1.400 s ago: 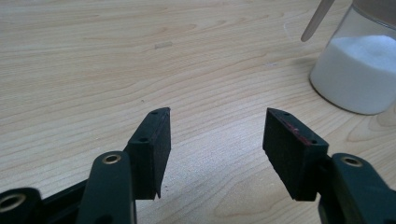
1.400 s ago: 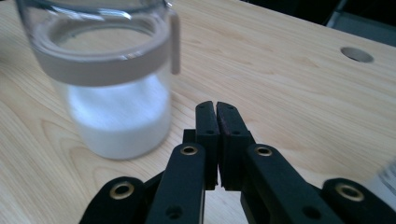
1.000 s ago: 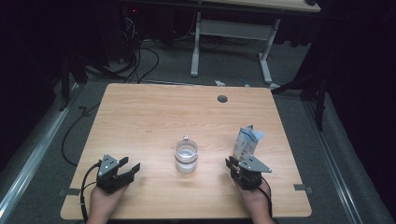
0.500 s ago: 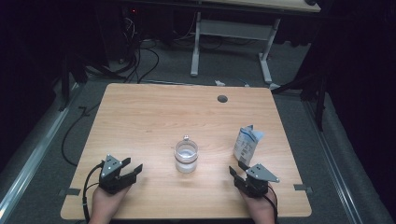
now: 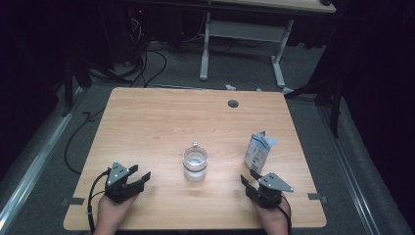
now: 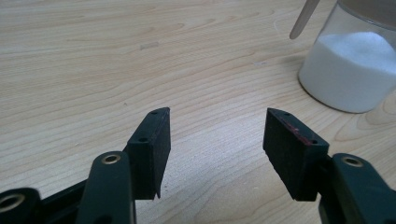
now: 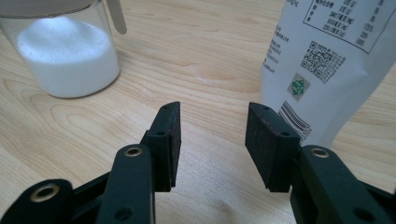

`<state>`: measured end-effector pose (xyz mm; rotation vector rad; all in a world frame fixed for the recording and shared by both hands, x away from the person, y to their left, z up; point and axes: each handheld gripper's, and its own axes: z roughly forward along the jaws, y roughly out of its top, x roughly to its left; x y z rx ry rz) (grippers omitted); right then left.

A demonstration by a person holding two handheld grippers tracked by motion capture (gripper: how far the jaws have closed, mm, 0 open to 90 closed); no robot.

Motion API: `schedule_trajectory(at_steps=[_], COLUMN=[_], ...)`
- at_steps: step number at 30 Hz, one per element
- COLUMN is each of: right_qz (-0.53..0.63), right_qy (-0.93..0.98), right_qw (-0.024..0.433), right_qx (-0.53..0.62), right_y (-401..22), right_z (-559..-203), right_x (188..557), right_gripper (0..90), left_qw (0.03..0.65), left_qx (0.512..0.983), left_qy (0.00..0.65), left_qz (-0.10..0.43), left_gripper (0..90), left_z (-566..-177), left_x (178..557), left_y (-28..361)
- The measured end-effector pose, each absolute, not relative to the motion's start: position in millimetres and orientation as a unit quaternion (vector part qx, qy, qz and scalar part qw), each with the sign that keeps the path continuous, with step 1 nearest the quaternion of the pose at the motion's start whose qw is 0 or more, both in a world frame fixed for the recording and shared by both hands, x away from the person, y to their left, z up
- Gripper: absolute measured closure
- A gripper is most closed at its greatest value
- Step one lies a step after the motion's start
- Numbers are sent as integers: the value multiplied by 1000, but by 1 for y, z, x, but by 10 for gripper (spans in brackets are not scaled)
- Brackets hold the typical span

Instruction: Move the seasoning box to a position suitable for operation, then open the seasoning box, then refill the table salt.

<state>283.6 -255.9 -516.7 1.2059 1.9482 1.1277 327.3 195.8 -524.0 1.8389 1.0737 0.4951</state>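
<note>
table (image 5: pixel 161 122) with one jar (image 5: pixel 195 164), one carton (image 5: pixel 257 152), left gripper (image 5: pixel 138 179) and right gripper (image 5: pixel 249 178) fingers wide, empty

left gripper (image 5: pixel 139 177): fingers apart, empty | right gripper (image 5: pixel 248 178): fingers apart, seemingly low

Matt wooden table (image 5: pixel 161 122); clear glass jar (image 5: pixel 195 164); glossy paper carton (image 5: pixel 258 152).

A clear glass jar (image 5: pixel 195 165), partly filled with white powder, is seen standing upright between the left gripper (image 5: pixel 137 180) and the right gripper (image 5: pixel 250 180). A white printed paper pouch (image 5: pixel 258 152), opened at the top, is stood upright just beyond the right gripper.
</note>
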Motion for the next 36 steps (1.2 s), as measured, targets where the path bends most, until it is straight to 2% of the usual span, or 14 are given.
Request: schedule_trajectory(at_steps=[22,26,36], right_qz=[416,412,412], right_qy=[735,738,738], right_qw=[285,285,285], right_qx=[452,452,451], right_y=[-248,-248,-251], right_z=[-518,-519,-520], right_x=[287,283,275], right_gripper=[559,559,559], left_qw=[464,472,471], left_qx=[749,744,747], left_qy=[429,435,427], left_qz=[200,188,197], left_gripper=[419,421,420], left_z=[-524,-525,-520], left_x=[328,332,332], left_y=[195,192,185])
